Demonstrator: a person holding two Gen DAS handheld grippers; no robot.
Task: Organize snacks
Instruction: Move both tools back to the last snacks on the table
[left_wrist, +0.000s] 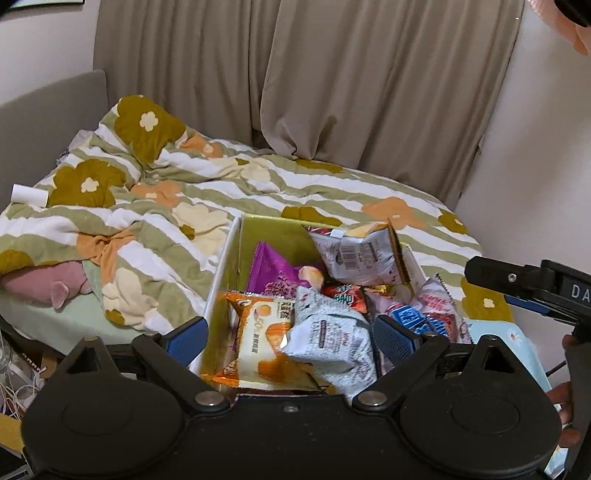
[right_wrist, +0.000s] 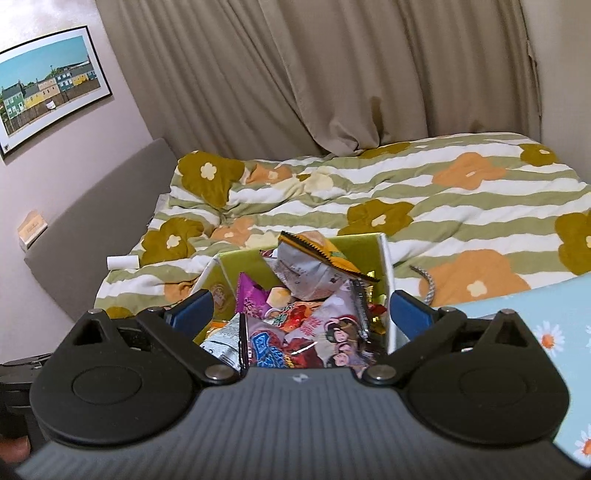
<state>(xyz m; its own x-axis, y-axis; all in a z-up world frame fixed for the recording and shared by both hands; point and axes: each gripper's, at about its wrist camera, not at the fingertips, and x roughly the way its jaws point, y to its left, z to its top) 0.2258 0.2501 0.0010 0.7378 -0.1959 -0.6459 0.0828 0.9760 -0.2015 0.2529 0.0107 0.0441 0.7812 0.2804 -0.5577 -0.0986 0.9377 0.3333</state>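
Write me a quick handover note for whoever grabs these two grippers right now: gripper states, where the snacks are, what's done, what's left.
Left gripper: open, holding nothing, poised over the near end of the box.
Right gripper: open wide, empty, also above the box; nothing sits between its pads.
Snacks: piled loosely in the box on the bed, among them an orange packet, a silver packet, a purple packet and another silver packet leaning against the far right wall, sticking up above the rim.
Done: every visible snack is in the box.
Left: probably settle that leaning packet.
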